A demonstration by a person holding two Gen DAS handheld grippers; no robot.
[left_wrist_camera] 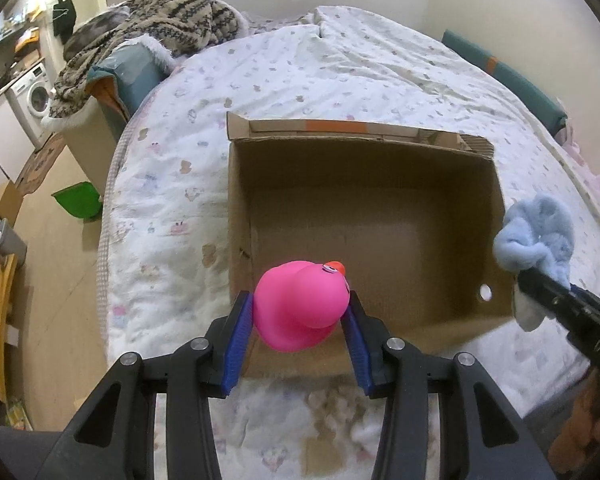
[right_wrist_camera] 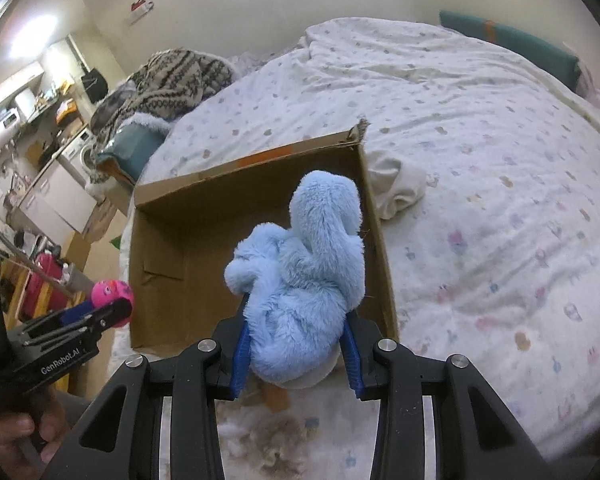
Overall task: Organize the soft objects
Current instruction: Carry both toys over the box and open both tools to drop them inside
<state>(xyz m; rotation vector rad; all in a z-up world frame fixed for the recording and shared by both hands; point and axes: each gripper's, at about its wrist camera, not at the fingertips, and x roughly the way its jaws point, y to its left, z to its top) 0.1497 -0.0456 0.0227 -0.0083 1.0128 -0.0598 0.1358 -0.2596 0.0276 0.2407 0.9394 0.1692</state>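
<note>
Black left hand-held gripper (right_wrist_camera: 112, 312) reads "GenRobot.AI", clamps pink duck (left_wrist_camera: 300, 306).

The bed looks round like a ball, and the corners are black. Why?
Left wrist view: the fisheye lens bends the bed into a dome and leaves dark corners. Right wrist view: the same bulge; the cardboard box edges splay, bright glare washes out the room's upper left, and the blue plush toy stays fairly sharp.

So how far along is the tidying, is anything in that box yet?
Nothing is in the cardboard box yet; its floor looks bare. In hand: the left gripper holds a pink duck at the box's near edge, the right gripper a blue plush above it. Left: dropping both in.
</note>
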